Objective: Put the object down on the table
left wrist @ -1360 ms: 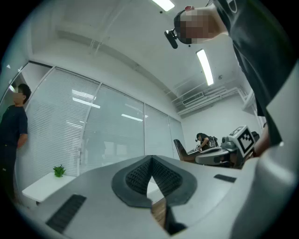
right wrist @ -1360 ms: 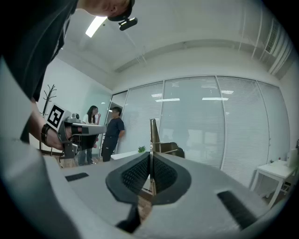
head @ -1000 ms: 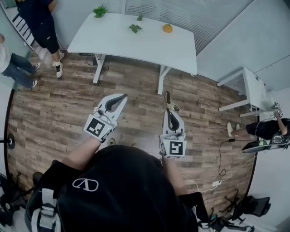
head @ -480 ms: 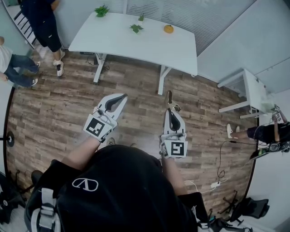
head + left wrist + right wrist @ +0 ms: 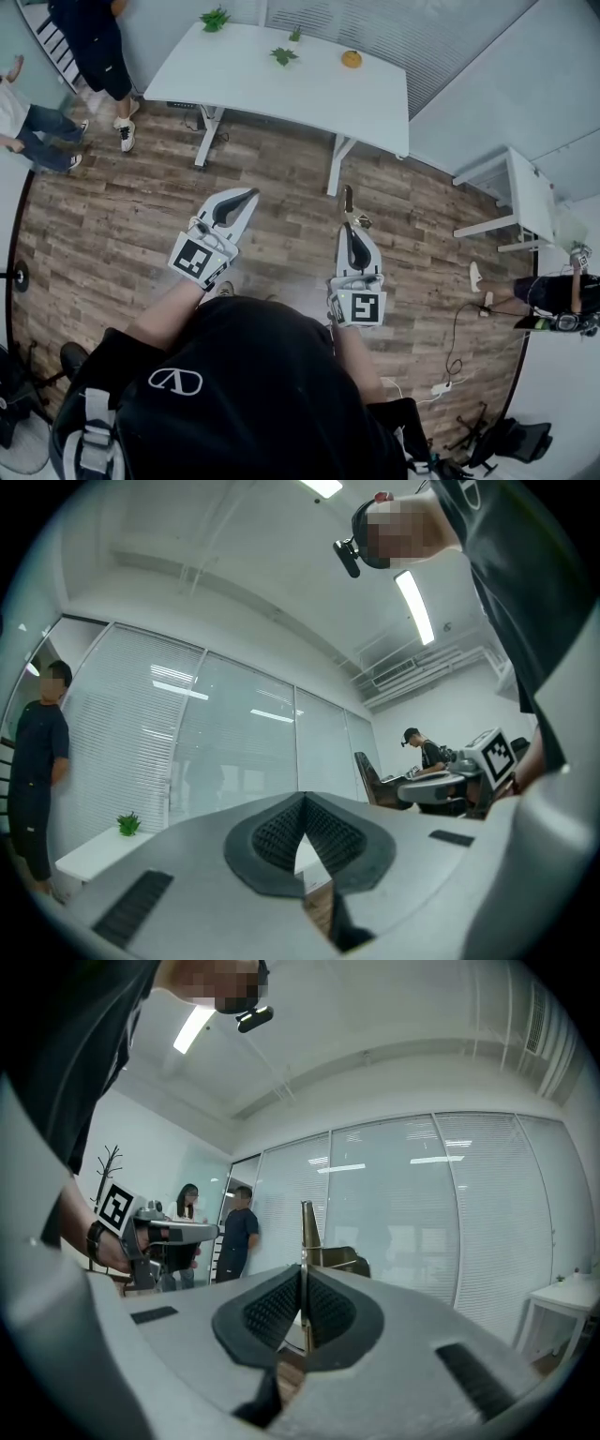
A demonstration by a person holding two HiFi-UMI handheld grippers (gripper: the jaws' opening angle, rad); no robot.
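Note:
My right gripper [image 5: 348, 228] is shut on a thin, flat brownish strip [image 5: 347, 200] that sticks out past its tips toward the white table [image 5: 309, 98]. In the right gripper view the strip [image 5: 307, 1227] stands upright, pinched between the ribbed pads [image 5: 281, 1309] of the right gripper [image 5: 303, 1283]. My left gripper [image 5: 249, 195] is held at the same height to the left, shut with nothing in it; its pads [image 5: 277, 834] meet at the tip of the left gripper [image 5: 302, 806]. Both grippers hang over wooden floor, well short of the table.
On the table stand two small green plants [image 5: 215, 19] [image 5: 283, 55] and an orange object [image 5: 352, 59]. Two people [image 5: 94, 47] stand at the far left. A smaller white table [image 5: 520, 187] and another person [image 5: 553, 305] are at the right. Cables [image 5: 455, 361] lie on the floor.
Both grippers keep nearly the same place and grip. The people at the left have shifted, and the person at the right has moved lower toward the frame's edge.

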